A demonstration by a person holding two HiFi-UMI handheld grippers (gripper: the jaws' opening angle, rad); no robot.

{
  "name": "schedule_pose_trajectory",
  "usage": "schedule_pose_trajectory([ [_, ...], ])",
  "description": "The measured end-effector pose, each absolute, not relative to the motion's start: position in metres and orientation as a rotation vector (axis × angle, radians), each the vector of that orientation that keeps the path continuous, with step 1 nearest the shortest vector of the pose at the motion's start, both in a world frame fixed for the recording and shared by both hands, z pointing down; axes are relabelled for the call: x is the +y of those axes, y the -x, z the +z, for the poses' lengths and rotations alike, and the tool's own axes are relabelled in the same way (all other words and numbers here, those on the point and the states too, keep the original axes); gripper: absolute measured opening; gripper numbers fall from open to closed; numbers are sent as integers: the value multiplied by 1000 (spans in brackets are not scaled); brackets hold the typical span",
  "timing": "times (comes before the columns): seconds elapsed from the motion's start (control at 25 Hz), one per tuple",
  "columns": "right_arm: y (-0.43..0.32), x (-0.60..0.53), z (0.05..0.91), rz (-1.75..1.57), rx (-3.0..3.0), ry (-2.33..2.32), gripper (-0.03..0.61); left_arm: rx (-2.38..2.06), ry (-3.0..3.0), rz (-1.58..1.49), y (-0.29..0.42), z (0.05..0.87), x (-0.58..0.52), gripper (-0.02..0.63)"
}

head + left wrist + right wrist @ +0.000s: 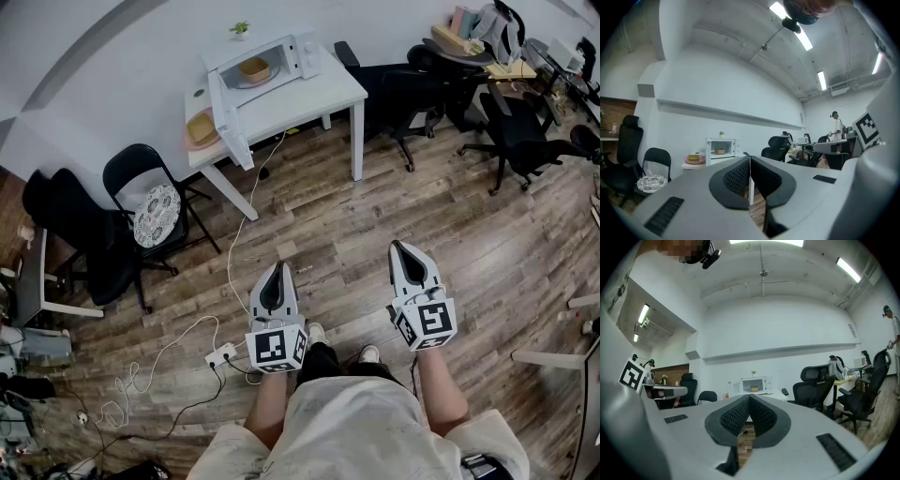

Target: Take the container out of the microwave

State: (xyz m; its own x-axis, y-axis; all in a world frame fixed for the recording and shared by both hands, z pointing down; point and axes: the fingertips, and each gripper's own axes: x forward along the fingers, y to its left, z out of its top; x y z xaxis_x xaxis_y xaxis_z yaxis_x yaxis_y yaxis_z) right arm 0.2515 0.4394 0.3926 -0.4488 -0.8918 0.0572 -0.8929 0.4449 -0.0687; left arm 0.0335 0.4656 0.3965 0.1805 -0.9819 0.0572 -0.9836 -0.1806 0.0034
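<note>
Floor (375, 225): long wood-grain planks in brown and grey, with a white cable trailing across them to a power strip (221, 355).
Tabletop (314, 98): smooth white rectangle on straight white legs, its far edge against the wall.
Folding chair (141, 173): black, thin tube frame, standing on the floor past the tabletop's left end; a round patterned cushion (156, 215) lies on its seat.
Microwave (298, 54): white box at the middle of the tabletop's far edge. Its door (230, 120) is swung wide open and reaches out past the front edge.
Left tool (279, 266): grey shell with black ribbed pads, jaws clenched pad to pad on nothing, held level over the floor, well apart from the tabletop.
Right tool (396, 246): same build, jaws also pressed together and empty, held level beside the left one.
Plate (190, 141): round, pink, at the tabletop's left end, carrying a yellow block.
Container (254, 67): low, tan, with rounded corners, sitting inside the open microwave cavity; finer detail is too small to tell.
Plant (240, 29): small green sprig in a white pot on the microwave's top.
</note>
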Motion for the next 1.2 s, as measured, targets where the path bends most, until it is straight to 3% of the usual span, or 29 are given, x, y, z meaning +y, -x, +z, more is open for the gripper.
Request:
schedule_pose_trajectory([
  [0.64, -136, 445, 365, 85, -2657, -1695, 14, -2054, -2449, 72, 83, 363, 474, 11],
  [1.2, -125, 426, 368, 76, -2628, -1715, 14, -2002, -2483, 63, 81, 365, 455, 11],
])
